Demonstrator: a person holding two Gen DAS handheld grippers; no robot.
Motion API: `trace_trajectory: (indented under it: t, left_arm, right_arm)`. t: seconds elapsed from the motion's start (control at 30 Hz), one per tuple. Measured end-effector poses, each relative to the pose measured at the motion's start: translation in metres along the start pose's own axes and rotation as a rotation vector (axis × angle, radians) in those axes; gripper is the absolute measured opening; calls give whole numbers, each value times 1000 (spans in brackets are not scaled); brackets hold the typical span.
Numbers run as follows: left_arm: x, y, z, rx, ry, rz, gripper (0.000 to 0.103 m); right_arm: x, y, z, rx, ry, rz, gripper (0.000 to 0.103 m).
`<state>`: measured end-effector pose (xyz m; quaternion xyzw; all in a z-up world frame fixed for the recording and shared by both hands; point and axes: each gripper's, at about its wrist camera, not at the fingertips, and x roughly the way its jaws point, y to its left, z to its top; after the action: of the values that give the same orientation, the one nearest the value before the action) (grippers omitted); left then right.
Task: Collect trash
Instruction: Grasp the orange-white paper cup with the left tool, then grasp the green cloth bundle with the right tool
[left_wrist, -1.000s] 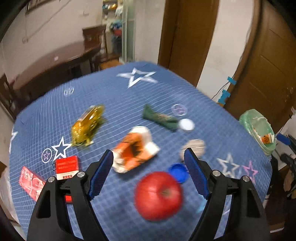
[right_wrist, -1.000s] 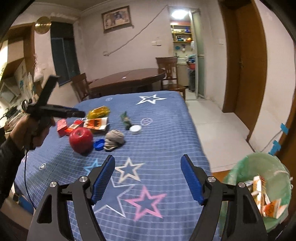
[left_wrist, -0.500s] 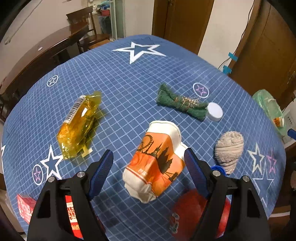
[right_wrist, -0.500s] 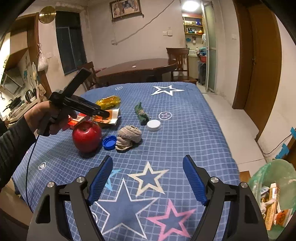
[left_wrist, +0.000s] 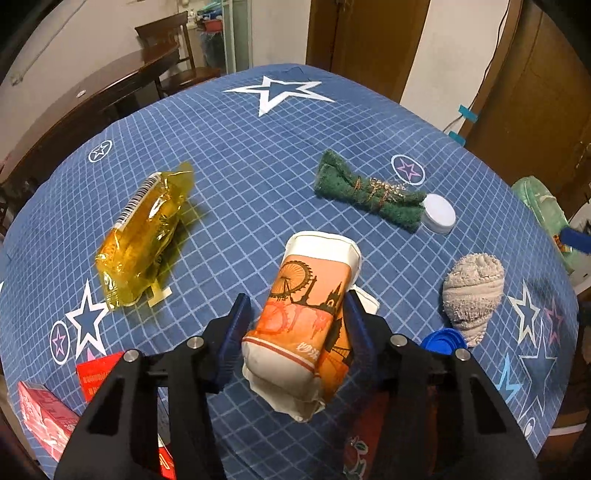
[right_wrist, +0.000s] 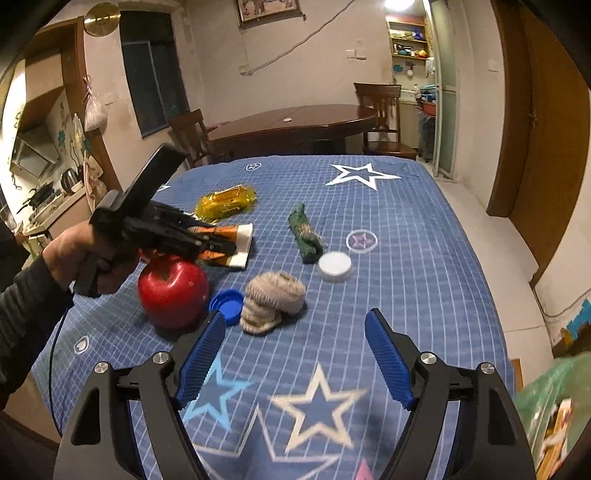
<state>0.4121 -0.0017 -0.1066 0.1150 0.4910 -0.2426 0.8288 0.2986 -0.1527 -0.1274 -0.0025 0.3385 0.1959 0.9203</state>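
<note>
Pinching a flattened orange-and-white paper cup (left_wrist: 312, 325) between its 2 blue pads, the left hand-held gripper (left_wrist: 295, 325) has just been closing, and the cup now sits squeezed between the jaws, lying on its side on the blue star-patterned table (left_wrist: 258, 147) with its white rim pointing to the far side. In the right wrist view a person's hand (right_wrist: 92, 254) in a dark sleeve holds that hand-held gripper tilted down over the cup, just behind a red apple (right_wrist: 173, 291). The right hand-held gripper (right_wrist: 293, 354) hangs over the near part of the table with its jaws spread wide and nothing between them. To the left of the cup lies a yellow crinkled wrapper (left_wrist: 142, 236); on the far right a green scouring pad (left_wrist: 365, 194) touches a white lid (left_wrist: 439, 213). Right of the cup rests a beige balled-up cloth (left_wrist: 472, 291), with a blue bottle cap (left_wrist: 443, 341) just beside it on the near side. Red packets (left_wrist: 44, 417) lie at the near left edge. A green bin bag (right_wrist: 550, 406) with scraps inside shows at the right, off the table's edge.
</note>
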Motion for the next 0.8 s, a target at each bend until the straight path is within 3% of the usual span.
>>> trace_trajectory:
  t: [0.2, 0.57, 0.8]
  left_arm:
    - [-13, 15, -14, -87, -68, 5, 42]
    - [-16, 19, -21, -117, -81, 40, 43]
    - [-12, 15, -17, -106, -72, 50, 44]
  right_arm:
    - [49, -1, 34, -46, 64, -11, 49]
    - [144, 7, 83, -127, 204, -28, 47]
    - [180, 19, 88, -178, 274, -45, 47]
